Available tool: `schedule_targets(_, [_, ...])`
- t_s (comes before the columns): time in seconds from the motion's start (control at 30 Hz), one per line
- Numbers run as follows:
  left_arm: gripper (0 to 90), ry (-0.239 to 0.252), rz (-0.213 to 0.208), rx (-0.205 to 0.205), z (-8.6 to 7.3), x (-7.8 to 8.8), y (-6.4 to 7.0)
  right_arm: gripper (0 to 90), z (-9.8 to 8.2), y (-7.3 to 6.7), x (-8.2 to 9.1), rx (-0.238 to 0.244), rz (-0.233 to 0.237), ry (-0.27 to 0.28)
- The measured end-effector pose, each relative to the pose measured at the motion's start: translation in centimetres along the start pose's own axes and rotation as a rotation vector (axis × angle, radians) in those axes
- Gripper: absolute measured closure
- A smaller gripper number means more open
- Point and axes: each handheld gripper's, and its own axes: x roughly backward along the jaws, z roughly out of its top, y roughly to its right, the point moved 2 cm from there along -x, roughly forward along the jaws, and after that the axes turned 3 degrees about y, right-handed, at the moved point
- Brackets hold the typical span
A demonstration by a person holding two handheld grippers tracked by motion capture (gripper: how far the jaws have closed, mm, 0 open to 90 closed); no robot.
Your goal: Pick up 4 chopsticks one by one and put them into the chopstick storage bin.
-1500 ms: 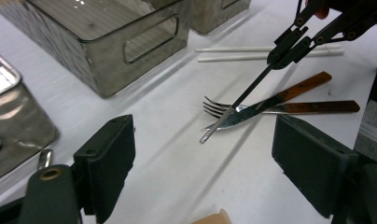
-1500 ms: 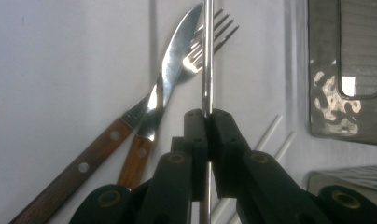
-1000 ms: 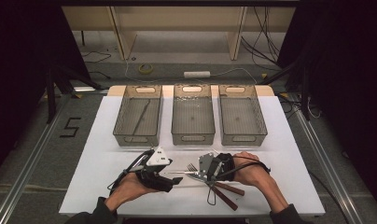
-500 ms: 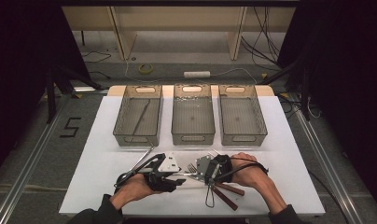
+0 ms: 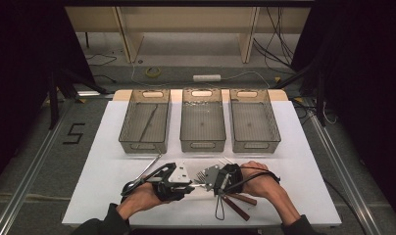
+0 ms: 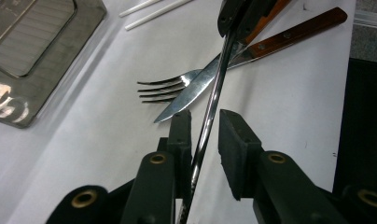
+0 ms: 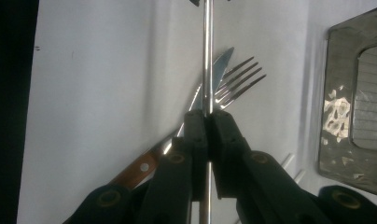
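Two hand-held grippers meet over the near middle of the white desk [image 5: 103, 147], passing a slim steel rod [image 6: 210, 112] between them. The right gripper [image 7: 208, 119] is clamped tight on the rod, its black jaws pressed together around the shaft. The left gripper [image 6: 204, 128] has just been closing on the same rod, which runs between its jaws; one pad lies against the shaft while a narrow gap remains beside the other. Directly beneath the rod, a fork [image 6: 165, 86] and a wooden-handled knife [image 6: 252, 51] lie crossed on the desk, and two white sticks [image 6: 149, 9] rest farther off, near a tray. Three grey mesh trays [image 5: 202, 142] stand in a row across the far half of the desk, well apart from the grippers, with bare white surface between them. The desk's near edge runs just behind both hands, and open surface stretches to either side.
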Motion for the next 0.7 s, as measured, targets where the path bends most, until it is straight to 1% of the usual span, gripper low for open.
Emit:
schedule_targets(0.03, [74.7,-0.002,-0.002,-0.004,0.0,0.0,0.0,86.1,0.0,0.0,0.0,0.001,0.002,0.0])
schedule_targets(0.13, [78.7,-0.013,-0.008,-0.024,-0.1,-0.1,0.0,86.1,0.1,-0.1,0.1,0.015,0.006,-0.001])
schedule_targets(0.27, [81.7,-0.017,-0.035,-0.051,-0.2,-0.1,0.2,85.9,0.0,-0.2,0.0,0.017,0.012,0.007])
schedule_targets(0.37, [83.8,-0.013,-0.057,-0.064,-0.2,-0.1,0.3,85.2,-0.1,-0.2,0.1,0.022,0.012,0.005])
schedule_targets(0.4, [84.7,-0.011,-0.068,-0.068,-0.2,-0.1,0.3,84.7,-0.1,-0.2,0.1,0.027,0.009,0.01])
schedule_targets(0.43, [85.3,-0.005,-0.072,-0.066,-0.2,-0.1,0.4,84.2,-0.1,-0.1,0.1,0.028,0.013,0.003])
schedule_targets(0.5, [86.0,0.004,-0.077,-0.062,-0.2,0.0,0.4,82.7,-0.2,0.0,0.2,0.008,0.011,0.01])
schedule_targets(0.57, [86.3,0.022,-0.084,-0.054,-0.2,0.2,0.3,81.1,-0.3,0.1,0.4,-0.022,0.012,0.018])
schedule_targets(0.6, [86.4,0.024,-0.076,-0.052,-0.1,0.3,0.2,79.6,-0.3,0.2,0.6,-0.039,0.007,0.028])
schedule_targets(0.63, [86.4,0.021,-0.062,-0.05,-0.2,0.3,0.1,75.2,-0.4,0.3,0.8,-0.054,0.0,0.041])
schedule_targets(0.67, [86.4,0.016,-0.055,-0.045,-0.2,0.4,0.0,73.9,-0.4,0.5,1.1,-0.079,-0.005,0.061])
schedule_targets(0.7, [86.4,0.021,-0.045,-0.035,-0.3,0.4,-0.2,72.3,-0.5,0.6,1.4,-0.091,-0.003,0.08])
